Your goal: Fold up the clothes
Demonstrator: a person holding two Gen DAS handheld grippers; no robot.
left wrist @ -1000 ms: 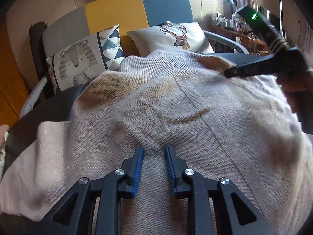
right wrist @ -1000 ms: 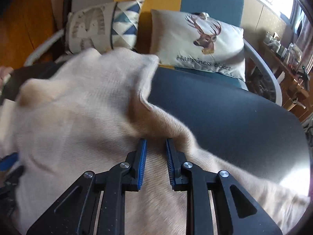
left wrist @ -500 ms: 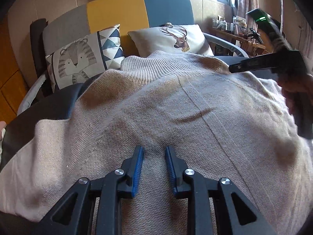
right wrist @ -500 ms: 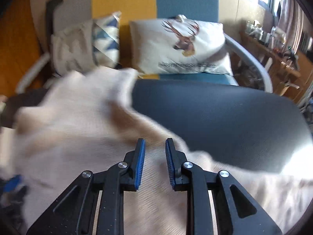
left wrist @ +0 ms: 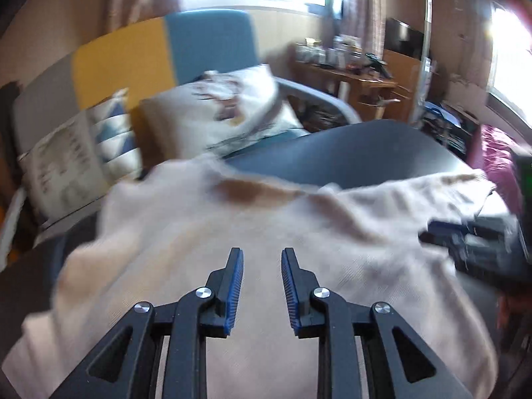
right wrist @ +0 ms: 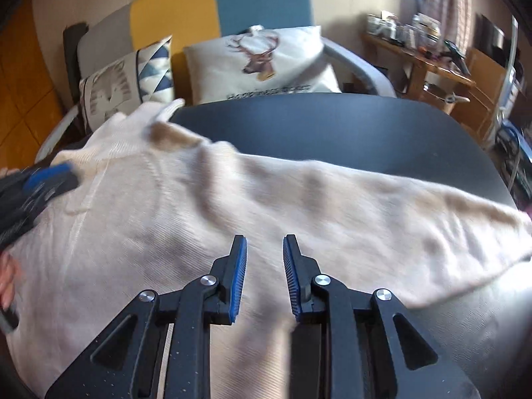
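Left gripper (left wrist: 262, 257): jaws parted, nothing between them, over the sweater (left wrist: 232, 232). Right gripper (right wrist: 264, 244): jaws parted, nothing held, above the same sweater (right wrist: 199, 206). Sweater: beige knit, spread across a dark table (right wrist: 332, 126), one sleeve reaching right. Beyond: deer pillow (right wrist: 262, 63), tiger pillow (right wrist: 109, 89), sofa (right wrist: 199, 10).

1. Sweater (right wrist: 206, 219): pale beige knit
2. Table (right wrist: 332, 133): dark grey
3. Sofa back (right wrist: 206, 16): grey, yellow and blue panels
4. Right cushion (right wrist: 262, 63): cream with a brown deer head
5. Left cushion (right wrist: 133, 79): cream with blue triangles
6. Gripper pads (right wrist: 237, 279): blue on black fingers
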